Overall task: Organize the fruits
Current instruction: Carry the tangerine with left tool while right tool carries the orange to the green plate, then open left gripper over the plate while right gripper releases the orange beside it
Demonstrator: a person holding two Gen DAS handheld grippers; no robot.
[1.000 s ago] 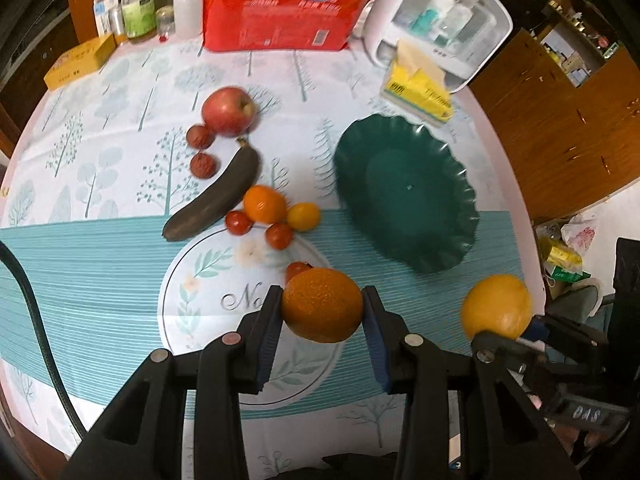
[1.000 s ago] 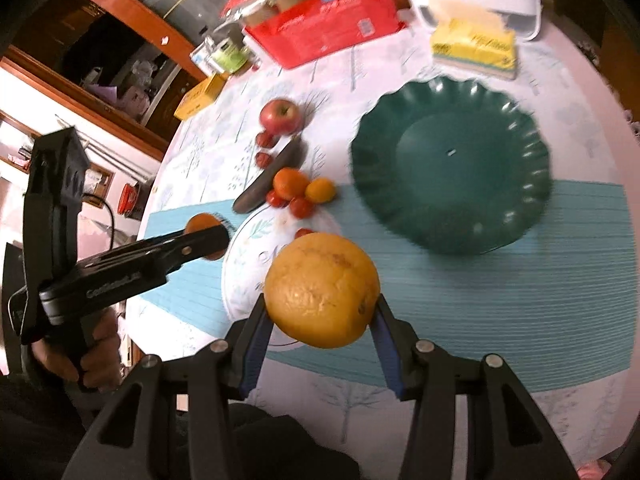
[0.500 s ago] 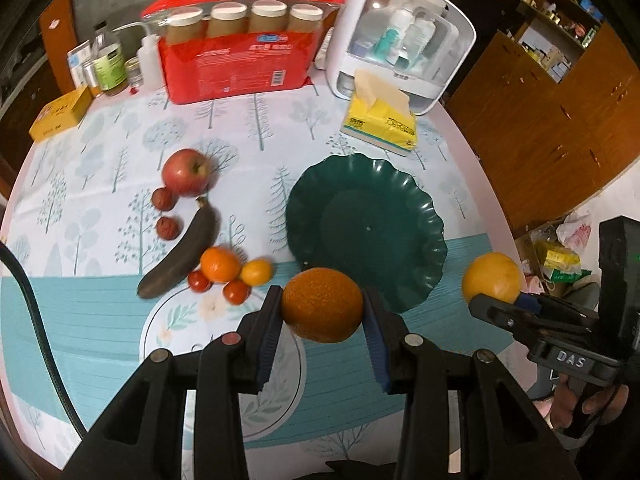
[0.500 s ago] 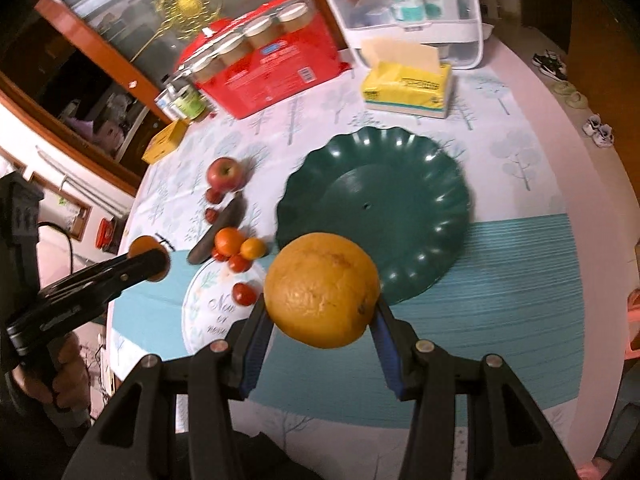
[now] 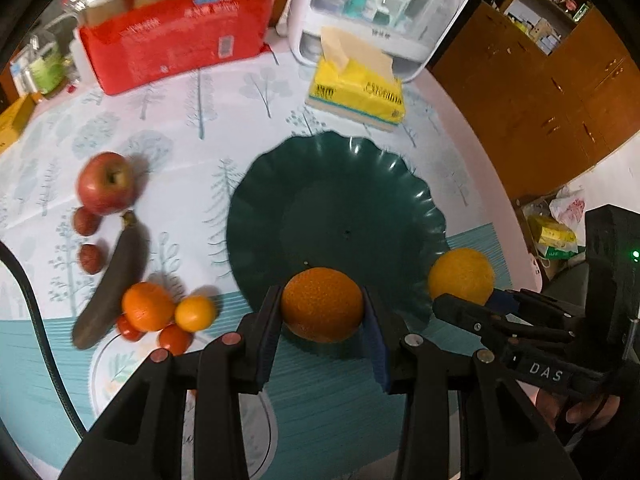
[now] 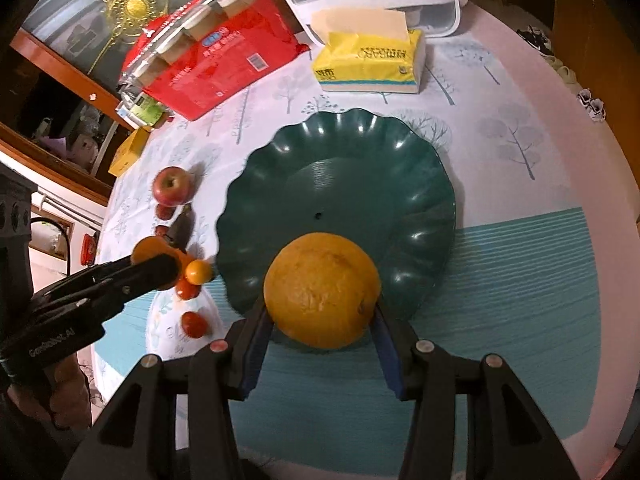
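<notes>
My left gripper (image 5: 322, 312) is shut on an orange (image 5: 321, 303) held over the near rim of the dark green fluted plate (image 5: 360, 184). My right gripper (image 6: 322, 312) is shut on a larger yellow-orange fruit (image 6: 322, 290), also over the plate's (image 6: 360, 152) near edge. The plate has nothing in it. The right gripper shows in the left wrist view (image 5: 464, 300), the left one in the right wrist view (image 6: 156, 264). Left of the plate lie a red apple (image 5: 106, 182), a dark banana (image 5: 116, 274), a tangerine (image 5: 147, 306), a small yellow fruit (image 5: 195, 312) and small red fruits (image 5: 175, 338).
A yellow tissue pack (image 5: 356, 90), a white storage box (image 5: 380, 4) and a red pack of jars (image 5: 176, 36) stand behind the plate. Bottles and a yellow box (image 5: 14, 120) sit at the far left. The table edge curves at the right (image 5: 500, 184).
Both grippers have moved forward with their fruit, from above the blue cloth band to the plate's near rim. The plate now fills more of both views.
</notes>
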